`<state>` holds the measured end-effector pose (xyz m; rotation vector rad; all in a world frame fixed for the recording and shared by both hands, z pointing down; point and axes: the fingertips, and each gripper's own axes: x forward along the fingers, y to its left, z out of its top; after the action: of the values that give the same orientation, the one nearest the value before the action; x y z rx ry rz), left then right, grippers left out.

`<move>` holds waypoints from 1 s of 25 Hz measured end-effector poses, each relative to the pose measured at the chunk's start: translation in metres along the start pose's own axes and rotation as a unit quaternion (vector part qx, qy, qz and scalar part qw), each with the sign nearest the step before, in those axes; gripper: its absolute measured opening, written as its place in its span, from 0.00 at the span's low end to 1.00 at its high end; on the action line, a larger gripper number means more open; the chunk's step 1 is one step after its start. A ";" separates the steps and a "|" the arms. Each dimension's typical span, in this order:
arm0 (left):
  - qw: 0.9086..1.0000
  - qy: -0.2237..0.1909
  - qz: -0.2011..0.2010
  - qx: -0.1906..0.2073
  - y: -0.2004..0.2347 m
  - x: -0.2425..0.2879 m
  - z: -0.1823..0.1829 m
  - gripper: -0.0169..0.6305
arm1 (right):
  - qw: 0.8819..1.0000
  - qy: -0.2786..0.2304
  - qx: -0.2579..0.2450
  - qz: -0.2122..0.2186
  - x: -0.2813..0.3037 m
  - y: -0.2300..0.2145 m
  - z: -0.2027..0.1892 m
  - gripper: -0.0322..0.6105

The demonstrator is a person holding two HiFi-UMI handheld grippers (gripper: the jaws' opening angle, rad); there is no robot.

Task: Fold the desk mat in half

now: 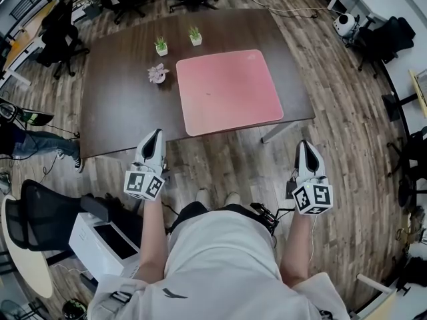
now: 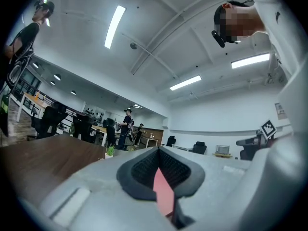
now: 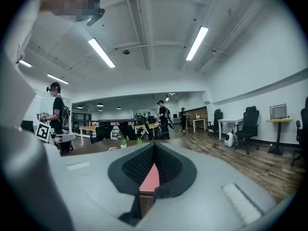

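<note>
Item: mat (image 1: 229, 92), pink, lying flat and unfolded on the right part of the table (image 1: 117, 99). Step: approach, fold not yet begun. We are holding the left gripper (image 1: 155, 135) and right gripper (image 1: 303, 145) short of the near edge, both empty with jaws pressed together. Next, we judge: opening both, reaching in and pinching the mat's near corners

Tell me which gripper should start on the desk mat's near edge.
Left, narrowly. The left gripper already reaches the table edge beside the pink desk mat corner, while the right gripper hangs over the floor. Both are shut.
</note>
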<state>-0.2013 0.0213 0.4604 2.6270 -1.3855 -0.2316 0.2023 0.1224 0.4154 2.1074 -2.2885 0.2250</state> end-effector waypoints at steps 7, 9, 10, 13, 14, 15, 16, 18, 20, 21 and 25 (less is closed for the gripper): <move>1.000 0.008 -0.015 -0.009 0.019 0.000 -0.001 0.03 | 1.000 0.004 0.006 -0.029 -0.003 0.013 -0.005 0.05; 1.000 0.011 -0.023 -0.011 0.024 0.003 -0.004 0.03 | 0.999 0.005 0.006 -0.040 -0.004 0.017 -0.008 0.05; 0.999 0.012 -0.027 -0.012 0.027 0.003 -0.005 0.03 | 0.999 0.007 0.004 -0.046 -0.004 0.018 -0.010 0.05; 0.999 0.017 -0.033 -0.020 0.036 0.006 -0.010 0.03 | 0.998 0.016 -0.001 -0.066 -0.006 0.023 -0.016 0.05; 0.999 0.018 -0.035 -0.022 0.038 0.006 -0.011 0.03 | 0.997 0.017 0.000 -0.071 -0.007 0.025 -0.018 0.05; 0.999 0.019 -0.038 -0.023 0.041 0.007 -0.013 0.03 | 0.997 0.019 0.001 -0.075 -0.007 0.026 -0.019 0.05; 0.999 0.019 -0.041 -0.024 0.043 0.008 -0.014 0.03 | 0.997 0.021 0.000 -0.077 -0.007 0.029 -0.020 0.05; 0.998 0.021 -0.044 -0.026 0.046 0.008 -0.016 0.03 | 0.996 0.027 -0.004 -0.079 -0.006 0.033 -0.023 0.05; 0.998 0.023 -0.044 -0.029 0.049 0.008 -0.018 0.03 | 0.996 0.031 -0.008 -0.080 -0.004 0.036 -0.024 0.05; 0.998 0.024 -0.043 -0.029 0.051 0.009 -0.019 0.03 | 0.996 0.032 -0.008 -0.080 -0.002 0.036 -0.024 0.05; 0.999 0.021 -0.039 -0.026 0.058 0.017 -0.021 0.03 | 0.997 0.027 -0.007 -0.074 0.013 0.032 -0.021 0.05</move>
<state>-0.2337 -0.0235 0.4917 2.6305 -1.2483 -0.2179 0.1681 0.1148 0.4348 2.2233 -2.0861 0.2557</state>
